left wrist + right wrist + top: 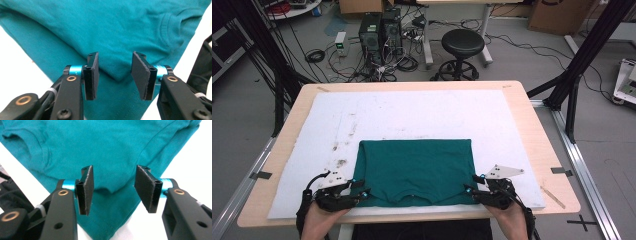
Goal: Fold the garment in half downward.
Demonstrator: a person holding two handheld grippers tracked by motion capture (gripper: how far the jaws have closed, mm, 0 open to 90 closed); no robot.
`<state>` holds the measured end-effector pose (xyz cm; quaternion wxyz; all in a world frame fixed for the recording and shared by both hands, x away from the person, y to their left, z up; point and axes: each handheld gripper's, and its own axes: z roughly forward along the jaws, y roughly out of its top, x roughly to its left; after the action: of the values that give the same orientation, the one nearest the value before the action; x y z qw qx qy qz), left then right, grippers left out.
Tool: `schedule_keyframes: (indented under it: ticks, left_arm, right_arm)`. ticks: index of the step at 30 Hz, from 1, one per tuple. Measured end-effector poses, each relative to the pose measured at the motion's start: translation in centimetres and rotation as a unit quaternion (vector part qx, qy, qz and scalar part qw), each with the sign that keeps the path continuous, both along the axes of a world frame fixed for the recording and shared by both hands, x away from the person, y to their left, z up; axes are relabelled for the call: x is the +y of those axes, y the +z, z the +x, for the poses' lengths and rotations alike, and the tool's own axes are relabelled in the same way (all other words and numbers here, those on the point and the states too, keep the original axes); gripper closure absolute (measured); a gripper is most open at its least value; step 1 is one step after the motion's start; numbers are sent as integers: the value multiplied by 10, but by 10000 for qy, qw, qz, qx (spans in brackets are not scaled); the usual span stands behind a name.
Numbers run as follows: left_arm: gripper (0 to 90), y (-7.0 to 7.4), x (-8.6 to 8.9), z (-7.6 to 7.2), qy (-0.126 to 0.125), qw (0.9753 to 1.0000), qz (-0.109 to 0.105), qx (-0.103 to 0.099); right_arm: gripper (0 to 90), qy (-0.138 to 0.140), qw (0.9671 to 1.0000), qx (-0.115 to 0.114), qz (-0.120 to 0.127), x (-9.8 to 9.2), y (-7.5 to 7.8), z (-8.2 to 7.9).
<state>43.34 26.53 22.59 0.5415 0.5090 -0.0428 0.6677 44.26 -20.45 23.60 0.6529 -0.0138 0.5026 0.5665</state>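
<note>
Folded green shirt [414, 170] lies between both spread-fingered grippers.

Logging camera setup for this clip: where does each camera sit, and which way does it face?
High view: above the person's side, facing forward and down on the table, folded green shirt; hands, left claw, right claw enter at the bottom.
Left gripper view: rides the left claw, looking along open jaws at a shirt corner.
Right gripper view: rides the right claw, jaws open, over the opposite corner.
Shared: the shirt's collar.
</note>
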Motion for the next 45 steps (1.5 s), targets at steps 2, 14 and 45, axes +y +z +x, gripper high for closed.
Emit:
schedule_keyframes:
  ticks: [2, 14, 45]
  left_arm:
    - [607, 1, -2, 2, -8, 10000, 7, 51]
    - [884, -4, 11, -2, 15, 9999, 167, -28]
    - [413, -7, 26, -8, -337, 9968, -262, -681]
  right_arm:
    - [512, -32, 10000, 26, 2, 1, 0, 2]
    - [577, 10, 10000, 34, 12, 0, -2, 4]
    - [191, 127, 9985, -447, 278, -3, -1, 3]
